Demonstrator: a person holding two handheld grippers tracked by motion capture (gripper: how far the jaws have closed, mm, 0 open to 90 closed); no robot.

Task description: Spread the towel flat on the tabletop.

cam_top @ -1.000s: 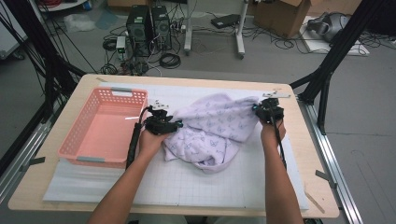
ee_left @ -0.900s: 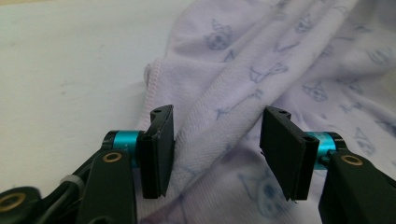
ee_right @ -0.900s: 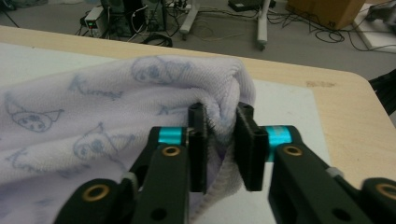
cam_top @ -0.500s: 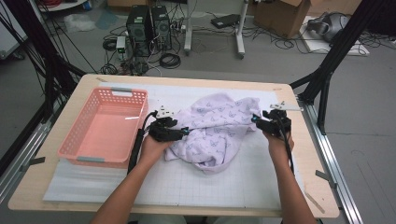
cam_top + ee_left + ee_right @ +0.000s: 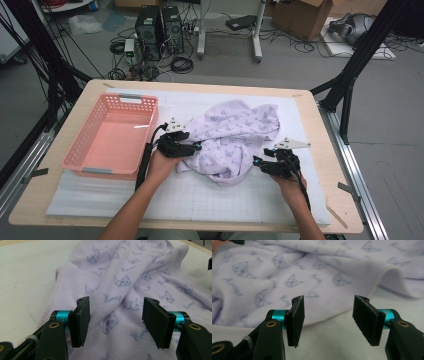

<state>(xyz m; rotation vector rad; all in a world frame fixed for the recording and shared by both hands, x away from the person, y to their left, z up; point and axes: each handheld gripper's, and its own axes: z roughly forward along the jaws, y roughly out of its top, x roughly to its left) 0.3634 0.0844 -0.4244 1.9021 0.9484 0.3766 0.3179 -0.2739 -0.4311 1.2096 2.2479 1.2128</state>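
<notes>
Beyond the right gripper's (image 5: 325,316) jaws the towel (image 5: 312,272) was blurred and ran off the picture's edges, its raised hem hiding what lay under that fold.

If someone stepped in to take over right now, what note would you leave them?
Left tongs: open, poised over the lilac towel, nothing gripped.
Right tongs: jaws have just been opening, nothing between them; they face the towel's near hem from the white mat.
Towel: crumpled in a heap mid-table, right of the pink basket, which holds nothing.
Done: nothing folded or put away yet.
Left: probably take hold of the towel's edges, straighten it, then fold or move it to the basket.
</notes>
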